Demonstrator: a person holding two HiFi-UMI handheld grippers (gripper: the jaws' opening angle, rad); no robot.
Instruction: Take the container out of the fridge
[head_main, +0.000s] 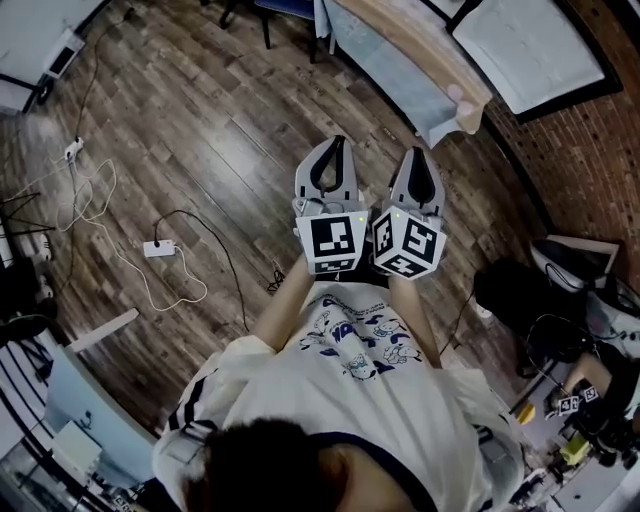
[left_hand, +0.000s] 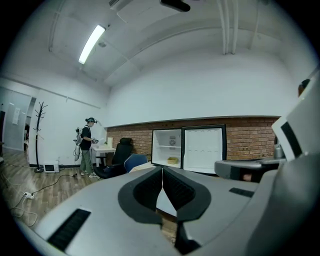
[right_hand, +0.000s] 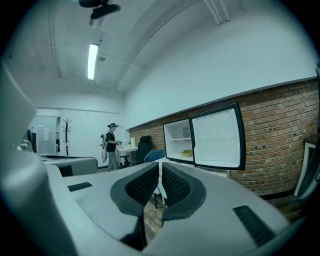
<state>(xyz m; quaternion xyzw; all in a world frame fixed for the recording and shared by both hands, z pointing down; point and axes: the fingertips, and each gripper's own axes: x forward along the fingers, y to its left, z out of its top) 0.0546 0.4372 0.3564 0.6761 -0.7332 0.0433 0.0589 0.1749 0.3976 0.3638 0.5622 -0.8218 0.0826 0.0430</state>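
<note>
Across the room, at about twelve o'clock from the two grippers, one fridge (left_hand: 167, 147) stood with its door (left_hand: 204, 148) open and one yellowish container (left_hand: 173, 160) inside, below the shelf. The left gripper (head_main: 328, 150) and right gripper (head_main: 418, 160), side by side, had their jaws pressed together on nothing.

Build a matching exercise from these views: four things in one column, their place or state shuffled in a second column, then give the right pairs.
Things
1. fridge door
2. container
3. left gripper
4. coat stand

Place or state
A. inside the fridge, on its lower level
B. jaws together, nothing between them
C. swung open
D. on the floor, left of the standing person in the left gripper view

Pairs: 1-C, 2-A, 3-B, 4-D
</note>
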